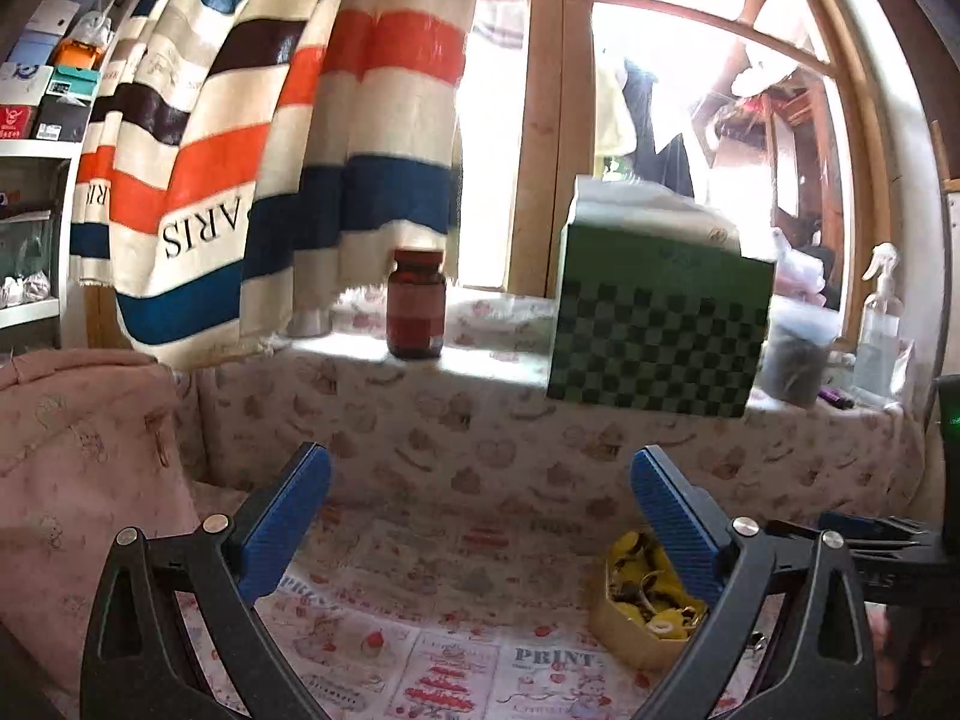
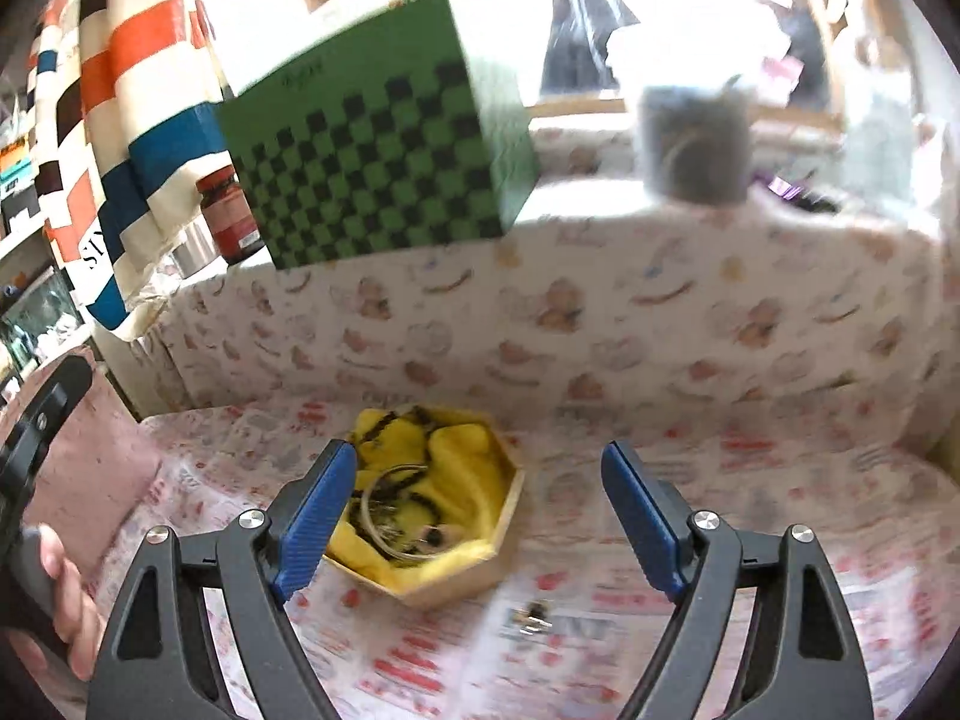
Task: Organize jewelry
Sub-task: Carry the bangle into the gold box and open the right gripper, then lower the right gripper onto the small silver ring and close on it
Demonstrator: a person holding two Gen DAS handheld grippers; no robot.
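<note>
Both tongs are gaping empty: the left tongs and the right tongs are hovering over the yellow-lined box of jewelry.

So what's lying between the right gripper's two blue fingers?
A small metal jewelry piece on the printed cloth, beside the hexagonal box; right wrist view shows it.
</note>
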